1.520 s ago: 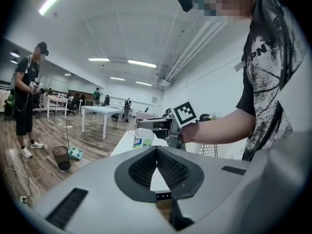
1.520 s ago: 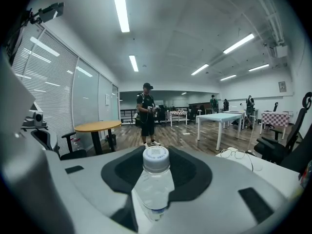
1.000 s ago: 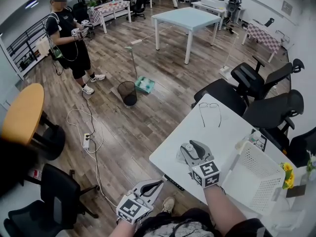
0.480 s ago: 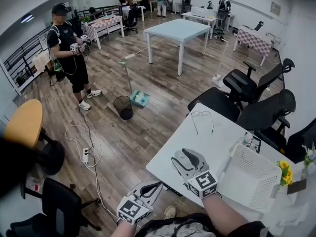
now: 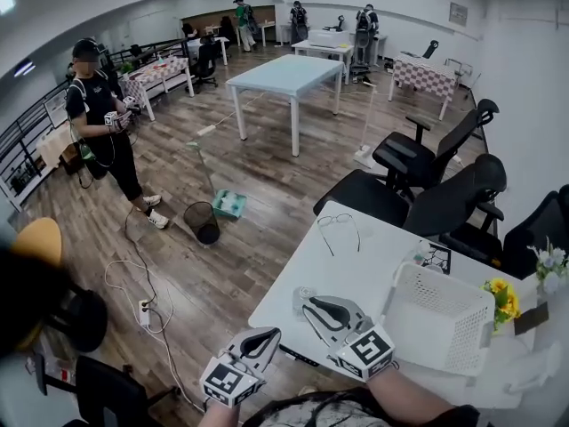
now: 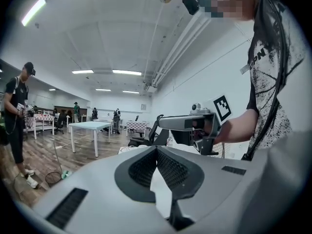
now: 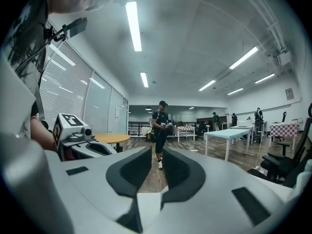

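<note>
Basket (image 5: pixel 444 323), apparently empty, stands on the white table (image 5: pixel 356 256) just beside the right gripper (image 5: pixel 307 302), which hovers low over the tabletop with jaws apart and nothing between them, while the left gripper (image 5: pixel 267 336) hangs off the table's edge, jaws pressed together on nothing, evidently idle.

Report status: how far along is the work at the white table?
Done: nothing shows; the white basket looks empty. In hand: nothing. The right gripper hovers over the table with jaws apart and empty; the left gripper, jaws together, hangs off the table's edge. Remaining: the glasses lie untouched on the table.
</note>
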The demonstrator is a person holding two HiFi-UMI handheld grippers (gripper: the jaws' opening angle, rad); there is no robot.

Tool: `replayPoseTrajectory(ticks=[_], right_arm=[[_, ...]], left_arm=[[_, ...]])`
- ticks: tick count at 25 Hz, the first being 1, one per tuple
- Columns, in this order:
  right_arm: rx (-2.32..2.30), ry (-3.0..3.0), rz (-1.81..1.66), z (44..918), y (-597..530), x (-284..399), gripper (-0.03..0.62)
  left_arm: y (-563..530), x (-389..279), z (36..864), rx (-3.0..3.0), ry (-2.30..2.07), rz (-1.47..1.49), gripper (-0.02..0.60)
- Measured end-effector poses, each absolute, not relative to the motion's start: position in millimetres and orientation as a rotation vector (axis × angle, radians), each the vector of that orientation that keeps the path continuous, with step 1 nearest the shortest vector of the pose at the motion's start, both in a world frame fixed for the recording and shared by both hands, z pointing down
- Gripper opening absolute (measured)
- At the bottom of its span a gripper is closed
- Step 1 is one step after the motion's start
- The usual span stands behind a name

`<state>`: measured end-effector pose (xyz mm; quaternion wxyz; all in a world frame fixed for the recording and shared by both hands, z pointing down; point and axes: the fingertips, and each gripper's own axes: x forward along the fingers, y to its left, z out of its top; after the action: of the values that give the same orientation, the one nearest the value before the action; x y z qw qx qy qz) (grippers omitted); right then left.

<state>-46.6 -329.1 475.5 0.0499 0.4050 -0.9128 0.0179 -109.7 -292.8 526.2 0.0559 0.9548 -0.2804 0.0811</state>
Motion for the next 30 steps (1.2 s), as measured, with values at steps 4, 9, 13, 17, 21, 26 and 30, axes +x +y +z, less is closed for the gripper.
replayPoseTrajectory(ticks=[4, 9, 13, 17, 21, 26, 30], right_arm=[[1.244, -2.778, 0.074, 480, -322, -42, 0.034], [1.243, -2.742, 0.096, 489, -321, -45, 0.023], [1.234, -2.723, 0.105, 496, -320, -44, 0.021], [1.231, -2.702, 0.111, 498, -321, -45, 0.021], [1.219, -2.695, 0.117, 503, -321, -47, 0.021], [1.208, -2.696, 0.116, 506, -319, -47, 0.020], [1.207, -2.694, 0.123, 505, -319, -48, 0.020]], left_arm=[[-296, -110, 530, 2.892, -0.851, 0.244, 0.011], [-300, -112, 531, 2.895, -0.849, 0.253, 0.011], [-298, -111, 527, 2.921, -0.845, 0.270, 0.011], [-298, -114, 529, 2.899, -0.858, 0.253, 0.011], [-298, -118, 528, 2.898, -0.871, 0.256, 0.011], [-297, -117, 527, 2.903, -0.877, 0.254, 0.011], [-296, -118, 527, 2.909, -0.879, 0.274, 0.011]])
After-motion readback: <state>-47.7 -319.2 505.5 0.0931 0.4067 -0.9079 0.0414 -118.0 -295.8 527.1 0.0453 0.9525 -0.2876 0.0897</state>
